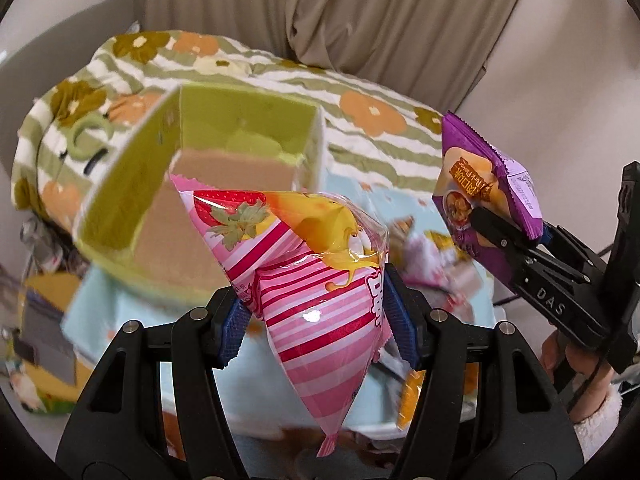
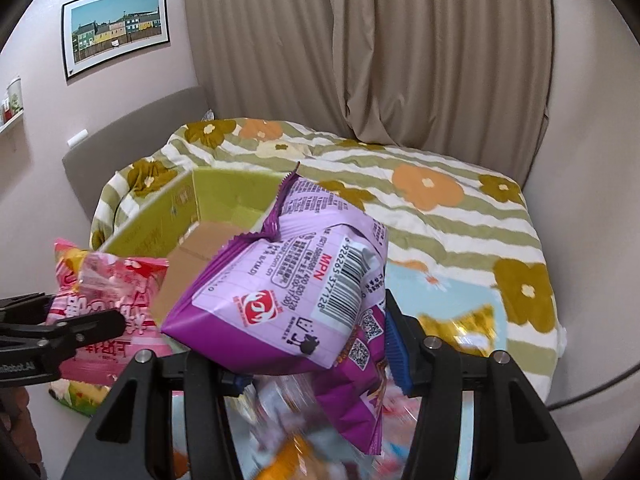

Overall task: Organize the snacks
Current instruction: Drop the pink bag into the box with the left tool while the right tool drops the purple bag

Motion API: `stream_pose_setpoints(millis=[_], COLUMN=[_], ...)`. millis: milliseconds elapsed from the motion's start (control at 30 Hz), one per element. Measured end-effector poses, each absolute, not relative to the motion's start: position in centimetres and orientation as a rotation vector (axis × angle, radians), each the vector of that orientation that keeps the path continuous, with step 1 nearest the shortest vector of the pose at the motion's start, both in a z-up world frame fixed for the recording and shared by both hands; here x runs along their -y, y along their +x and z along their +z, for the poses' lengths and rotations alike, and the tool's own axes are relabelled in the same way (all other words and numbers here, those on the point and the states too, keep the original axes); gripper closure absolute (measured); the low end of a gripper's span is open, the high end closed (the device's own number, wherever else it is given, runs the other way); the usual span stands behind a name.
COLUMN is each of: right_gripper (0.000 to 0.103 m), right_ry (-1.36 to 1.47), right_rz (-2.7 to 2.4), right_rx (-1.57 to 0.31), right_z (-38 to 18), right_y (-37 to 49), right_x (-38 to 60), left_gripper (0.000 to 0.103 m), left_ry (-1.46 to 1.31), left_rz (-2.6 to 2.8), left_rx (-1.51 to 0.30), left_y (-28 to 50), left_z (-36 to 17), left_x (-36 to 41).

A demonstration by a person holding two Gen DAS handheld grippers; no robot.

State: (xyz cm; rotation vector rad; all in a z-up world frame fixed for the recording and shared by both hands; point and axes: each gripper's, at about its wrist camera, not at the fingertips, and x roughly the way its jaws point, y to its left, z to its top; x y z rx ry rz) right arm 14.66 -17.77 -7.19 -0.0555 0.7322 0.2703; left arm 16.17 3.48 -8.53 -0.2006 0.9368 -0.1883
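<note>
My left gripper [image 1: 316, 320] is shut on a pink striped snack bag [image 1: 316, 272] and holds it in the air, just in front of an open green cardboard box [image 1: 132, 184]. My right gripper [image 2: 316, 356] is shut on a purple snack packet [image 2: 288, 288] and holds it up to the right of the box [image 2: 160, 216]. The purple packet [image 1: 480, 184] and right gripper [image 1: 486, 226] show at the right of the left wrist view. The pink bag [image 2: 108, 292] and left gripper [image 2: 116, 322] show at the left of the right wrist view.
The box stands on a light blue cloth [image 1: 132, 312] with several loose snack packets [image 1: 424, 248] blurred below the grippers. A bed with a floral striped quilt [image 2: 440, 208] lies behind. Beige curtains [image 2: 360, 40] hang at the back. A yellow packet [image 2: 464, 328] lies at the right.
</note>
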Motion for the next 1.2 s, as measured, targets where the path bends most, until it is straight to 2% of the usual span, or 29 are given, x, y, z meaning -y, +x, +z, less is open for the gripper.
stream_pose_setpoints(millis=[300,467,667,767,800,833,1200], right_gripper=[0.054,0.054,0.054,0.054,0.054,0.054,0.054], right_ry=[-0.042,-0.032,-0.007,0.004,0.005,0.007,-0.003], right_rz=[0.262,0.23,0.157,0.149,0.148,0.149,0.182], right_rx=[-0.746,-0.786,-0.854,-0.883,-0.891,-0.899,-0.938], right_z=[-5.7,-6.8,-8.4,-9.3,-9.6,-9.9,-11.0], right_y=[23.6,27.4,31.0,32.1,32.3,32.6,33.5], right_x=[8.2,4.5,1.9,1.3,1.3,1.3,0.8], left_gripper=[0.046,0.046,0.045,0.033,0.013,0.002,0.001], left_ry=[-0.128,-0.077,-0.04,-0.017,-0.013,-0.007,-0.03], left_rz=[-0.217,-0.25,-0.291,-0.289,-0.285,-0.274,-0.213], left_rx=[-0.95,-1.001,-1.061,-1.071,-1.073,-1.07,-1.041], left_y=[29.0,36.3,40.7,41.6,41.8,41.9,40.1], left_z=[-8.0,-10.4,-14.2,-15.3,-15.5,-15.7,-14.8], left_x=[-11.5,-14.4,-14.9,-14.6,-14.6,-14.6,-17.0])
